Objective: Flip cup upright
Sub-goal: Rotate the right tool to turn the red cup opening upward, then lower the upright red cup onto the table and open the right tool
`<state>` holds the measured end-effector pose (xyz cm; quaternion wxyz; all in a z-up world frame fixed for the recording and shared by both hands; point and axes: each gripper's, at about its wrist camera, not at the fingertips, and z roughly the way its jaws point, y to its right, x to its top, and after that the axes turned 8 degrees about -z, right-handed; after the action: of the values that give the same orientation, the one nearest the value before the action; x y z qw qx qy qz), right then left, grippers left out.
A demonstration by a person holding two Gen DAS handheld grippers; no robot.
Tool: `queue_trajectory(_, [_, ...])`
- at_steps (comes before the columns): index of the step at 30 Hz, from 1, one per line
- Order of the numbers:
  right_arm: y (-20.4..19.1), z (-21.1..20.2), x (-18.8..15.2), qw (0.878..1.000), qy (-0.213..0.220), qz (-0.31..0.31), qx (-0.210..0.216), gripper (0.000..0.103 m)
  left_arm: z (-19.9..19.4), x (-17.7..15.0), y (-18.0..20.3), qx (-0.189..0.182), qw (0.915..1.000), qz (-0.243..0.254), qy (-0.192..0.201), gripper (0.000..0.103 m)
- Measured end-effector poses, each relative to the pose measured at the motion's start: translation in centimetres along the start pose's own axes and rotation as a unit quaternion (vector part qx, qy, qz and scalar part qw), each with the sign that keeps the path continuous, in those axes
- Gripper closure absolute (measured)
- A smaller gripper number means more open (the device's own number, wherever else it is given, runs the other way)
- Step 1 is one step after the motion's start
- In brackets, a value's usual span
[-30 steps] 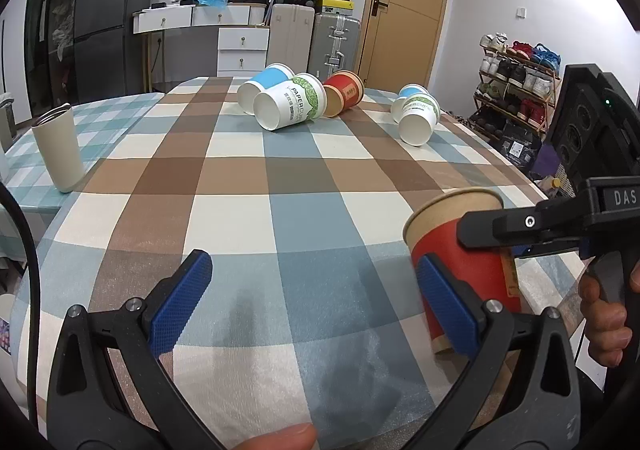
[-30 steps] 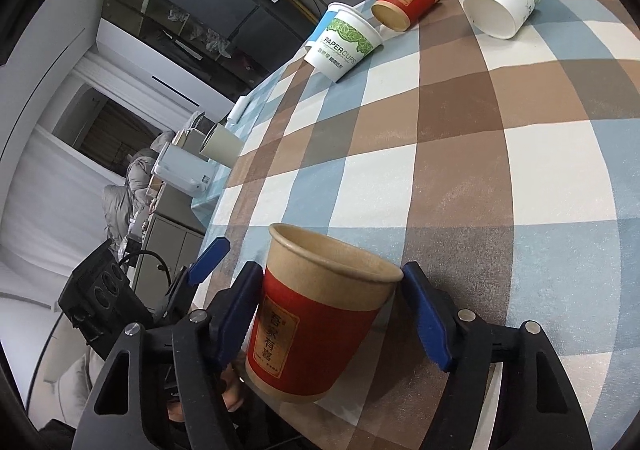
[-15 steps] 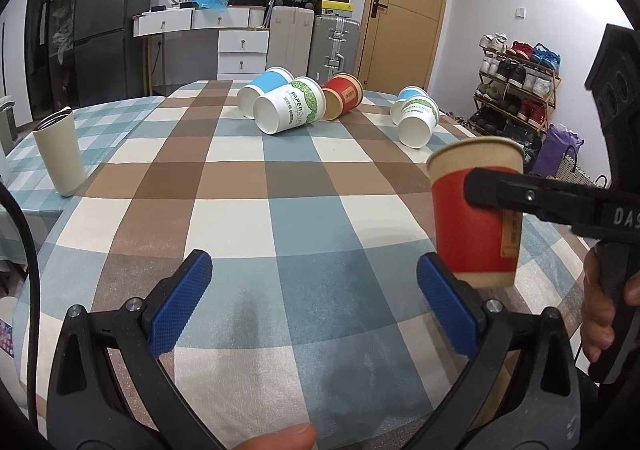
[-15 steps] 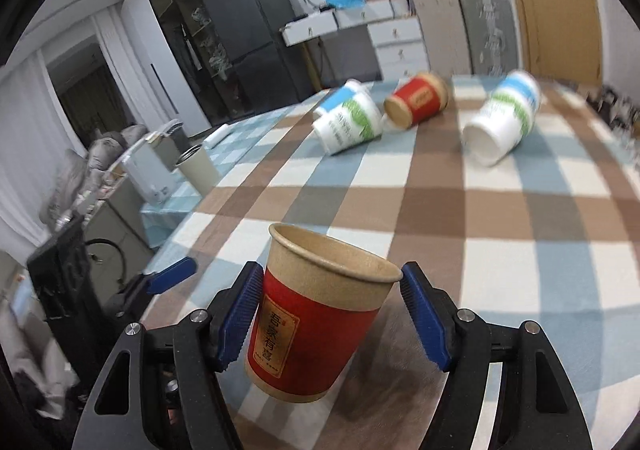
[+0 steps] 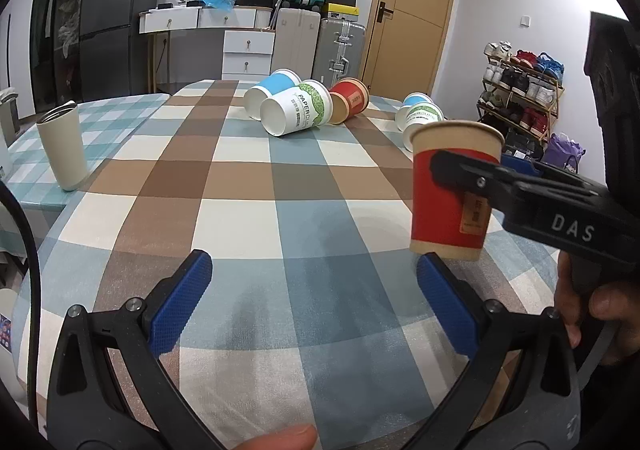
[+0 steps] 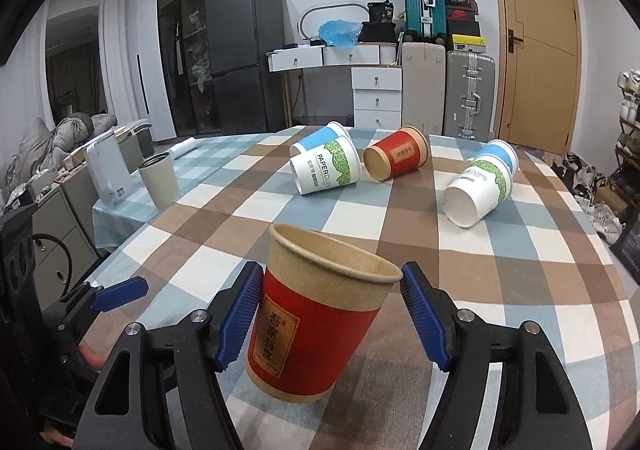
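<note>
My right gripper (image 6: 332, 314) is shut on a red paper cup (image 6: 316, 322) with a tan rim, held upright, mouth up, just above the checked tablecloth (image 6: 500, 250). The same cup (image 5: 452, 189) shows at the right in the left wrist view, pinched by the right gripper's black arm (image 5: 560, 209). My left gripper (image 5: 316, 302) is open and empty, low over the near part of the table, left of the cup.
Several paper cups lie on their sides at the far end: a white and green one (image 6: 326, 169), a blue one behind it (image 6: 316, 137), a red one (image 6: 396, 157), a nested pair (image 6: 480, 185). A beige tumbler (image 5: 62, 145) stands at the left.
The right gripper has turned the red cup from tilted to upright and carried it up and away from the near edge, toward the middle. The left gripper has stayed still and open.
</note>
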<state>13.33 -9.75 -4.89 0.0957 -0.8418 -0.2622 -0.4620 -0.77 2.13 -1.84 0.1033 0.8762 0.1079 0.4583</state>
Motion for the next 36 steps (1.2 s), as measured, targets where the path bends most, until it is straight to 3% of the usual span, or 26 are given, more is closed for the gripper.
queue_trajectory(6, [-0.6, 1.6, 0.7, 0.999, -0.028, -0.019, -0.013, 0.031, 0.0, 0.0, 0.0, 0.0, 1.0, 0.002, 0.0, 0.001])
queue_trajectory(15, [-1.4, 2.1, 0.7, 0.998, -0.027, -0.045, -0.017, 0.031, 0.3, -0.2, 0.1, -0.002, 1.0, 0.002, 0.0, 0.001])
queue_trajectory(23, [-1.5, 0.5, -0.5, 0.998, -0.014, -0.065, 0.011, 0.032, 0.4, -0.3, -0.1, -0.002, 1.0, -0.001, -0.002, 0.001])
queue_trajectory(24, [-1.6, 0.4, -0.8, 0.997, -0.016, -0.07, 0.015, 0.04, 0.4, -0.3, -0.1, -0.003, 1.0, -0.002, -0.002, 0.001])
queue_trajectory(36, [-1.7, -1.1, -2.5, 0.996, -0.003, -0.088, 0.031, 0.04, 0.2, -0.4, -0.3, -0.006, 1.0, -0.002, 0.003, 0.001])
